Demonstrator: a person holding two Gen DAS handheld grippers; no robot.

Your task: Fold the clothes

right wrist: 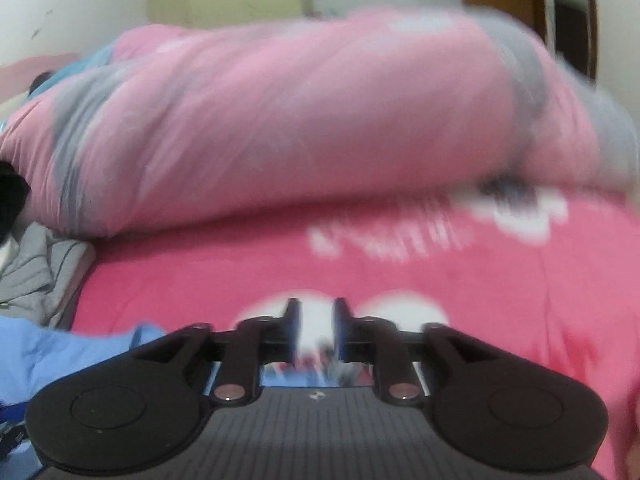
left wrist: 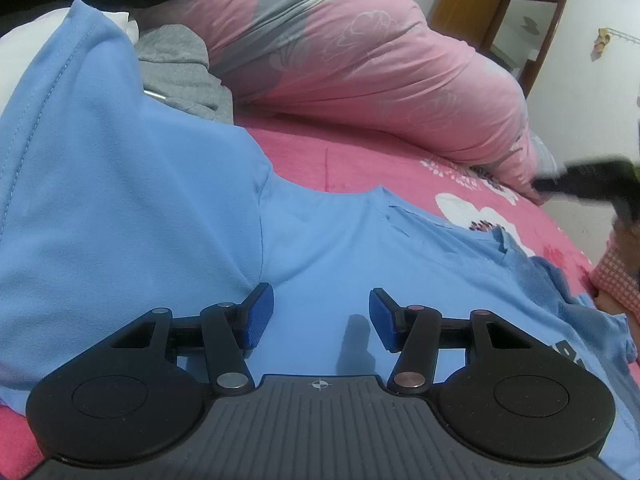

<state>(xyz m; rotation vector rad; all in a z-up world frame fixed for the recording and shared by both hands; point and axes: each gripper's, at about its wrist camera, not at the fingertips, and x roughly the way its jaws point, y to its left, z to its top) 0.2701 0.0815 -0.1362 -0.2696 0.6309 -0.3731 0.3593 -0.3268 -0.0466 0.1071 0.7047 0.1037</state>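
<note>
A light blue T-shirt (left wrist: pixel 160 208) lies spread over the pink bedsheet (left wrist: pixel 360 168), with one sleeve raised toward the upper left. My left gripper (left wrist: pixel 322 316) hovers just over the shirt's body, its blue pads (left wrist: pixel 260 316) apart with nothing pinched between them. In the right wrist view, which is blurred, my right gripper (right wrist: pixel 316 330) stands open over the bedsheet (right wrist: pixel 480 300), with nothing between its fingers. A corner of the blue shirt (right wrist: pixel 60 356) shows at its lower left. The right gripper also shows in the left wrist view as a dark blurred shape (left wrist: pixel 592 184) at the right edge.
A bulky pink and grey quilt (left wrist: pixel 360 60) is heaped along the far side of the bed. A grey garment (left wrist: pixel 180 68) lies beside it at the left. A pink checked sleeve (left wrist: pixel 616 280) comes in from the right. A wooden door and frame (left wrist: pixel 520 12) stand behind the bed.
</note>
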